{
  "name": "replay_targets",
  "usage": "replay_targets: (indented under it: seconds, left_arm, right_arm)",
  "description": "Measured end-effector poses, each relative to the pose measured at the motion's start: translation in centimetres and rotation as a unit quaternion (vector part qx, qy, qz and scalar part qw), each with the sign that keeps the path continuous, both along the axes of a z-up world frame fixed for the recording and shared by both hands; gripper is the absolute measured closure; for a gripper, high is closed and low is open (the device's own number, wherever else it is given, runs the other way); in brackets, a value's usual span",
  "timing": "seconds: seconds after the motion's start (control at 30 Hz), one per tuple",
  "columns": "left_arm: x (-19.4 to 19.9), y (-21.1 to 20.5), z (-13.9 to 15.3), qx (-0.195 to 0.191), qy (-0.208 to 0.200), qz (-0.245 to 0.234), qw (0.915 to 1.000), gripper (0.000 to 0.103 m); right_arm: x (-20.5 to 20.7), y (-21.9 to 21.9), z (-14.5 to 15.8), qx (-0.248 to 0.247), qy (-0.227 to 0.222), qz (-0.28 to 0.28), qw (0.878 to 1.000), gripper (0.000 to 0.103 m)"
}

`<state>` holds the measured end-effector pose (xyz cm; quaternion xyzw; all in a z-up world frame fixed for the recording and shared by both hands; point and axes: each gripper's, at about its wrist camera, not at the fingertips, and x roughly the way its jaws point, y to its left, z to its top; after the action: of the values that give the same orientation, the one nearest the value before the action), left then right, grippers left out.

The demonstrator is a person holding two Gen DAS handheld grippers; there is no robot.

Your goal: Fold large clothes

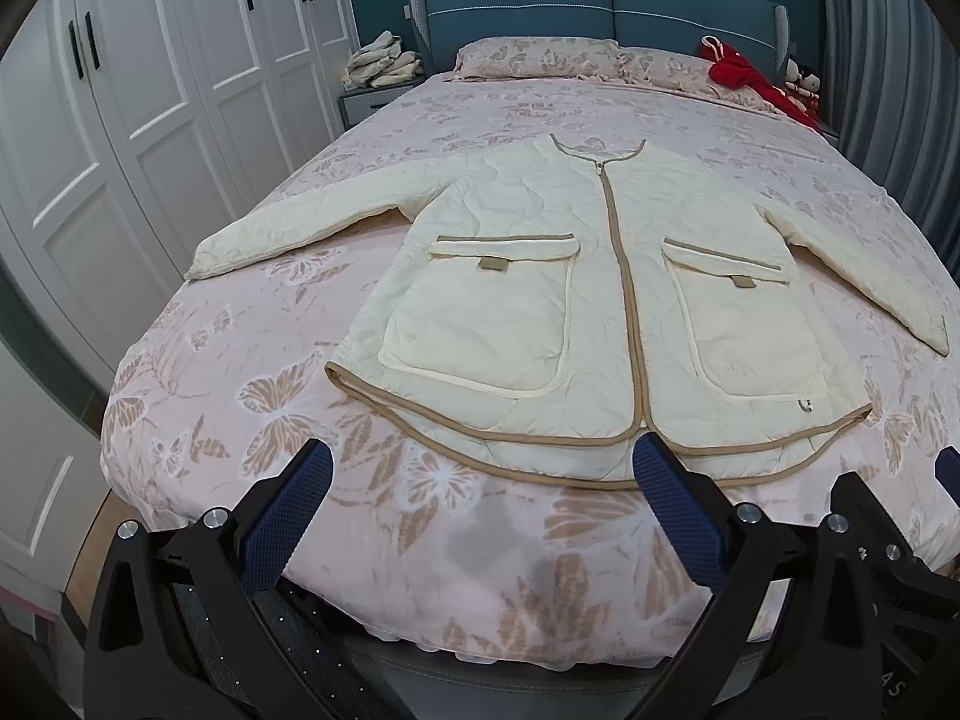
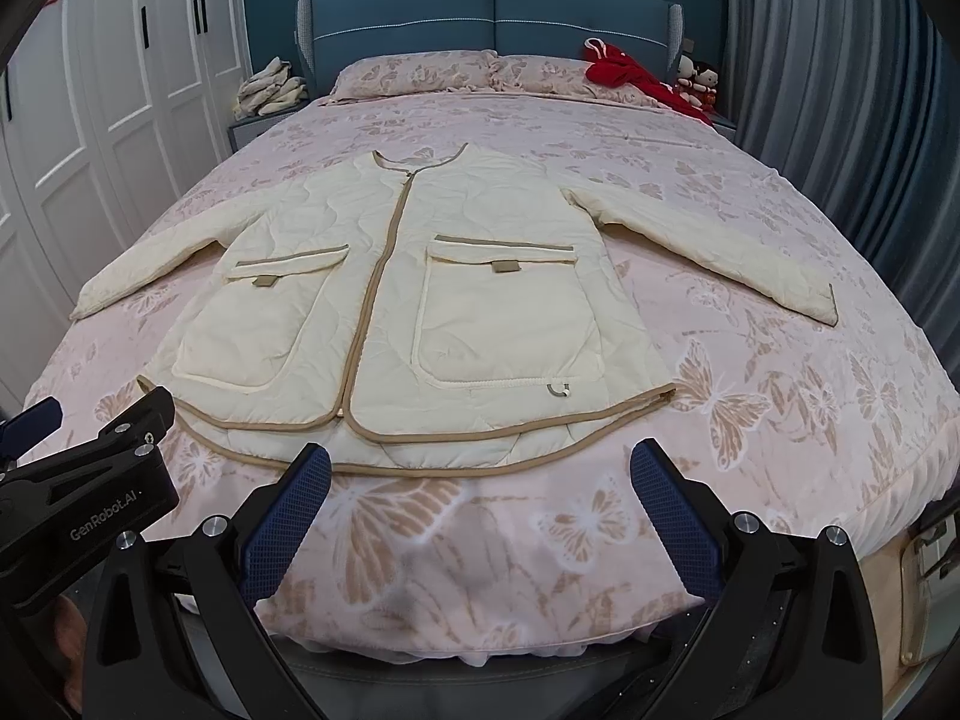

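While it lies flat, zipped, sleeves out on the bed, the cream quilted jacket shows tan trim and two flap pockets. Only the right view shows the other unit's "GenRobot.AI" label. Left gripper and right gripper: fingers wide, holding nothing, short of the hem.

The jacket is cream, quilted in wavy lines, with tan binding along its zip, neckline, hem and pocket flaps. The bedspread under it is pale pink, printed with tan and white butterflies and leaves, and the pillows at the head edge match it. The headboard is teal-blue, the wardrobe white with red paper cut-outs, and the gripper pads dark blue on black frames.
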<state>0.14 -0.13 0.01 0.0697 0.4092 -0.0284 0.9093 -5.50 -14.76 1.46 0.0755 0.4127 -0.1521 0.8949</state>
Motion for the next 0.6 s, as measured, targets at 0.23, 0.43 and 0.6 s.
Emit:
replay_targets:
  seconds: [0.23, 0.43, 0.6]
  left_arm:
    - [0.04, 0.18, -0.11, 0.0, 0.001, 0.0, 1.0, 0.005]
    - [0.03, 0.23, -0.25, 0.0, 0.003, 0.0, 1.0, 0.005]
    - [0.04, 0.25, -0.26, 0.0, 0.003, 0.0, 1.0, 0.005]
  right_arm:
    - [0.05, 0.18, 0.05, -0.001, 0.0, 0.0, 1.0, 0.005]
    - [0.23, 0.37, 0.12, -0.003, 0.001, 0.002, 1.0, 0.005]
    - [0.27, 0.49, 0.15, -0.003, 0.001, 0.002, 1.0, 0.005]
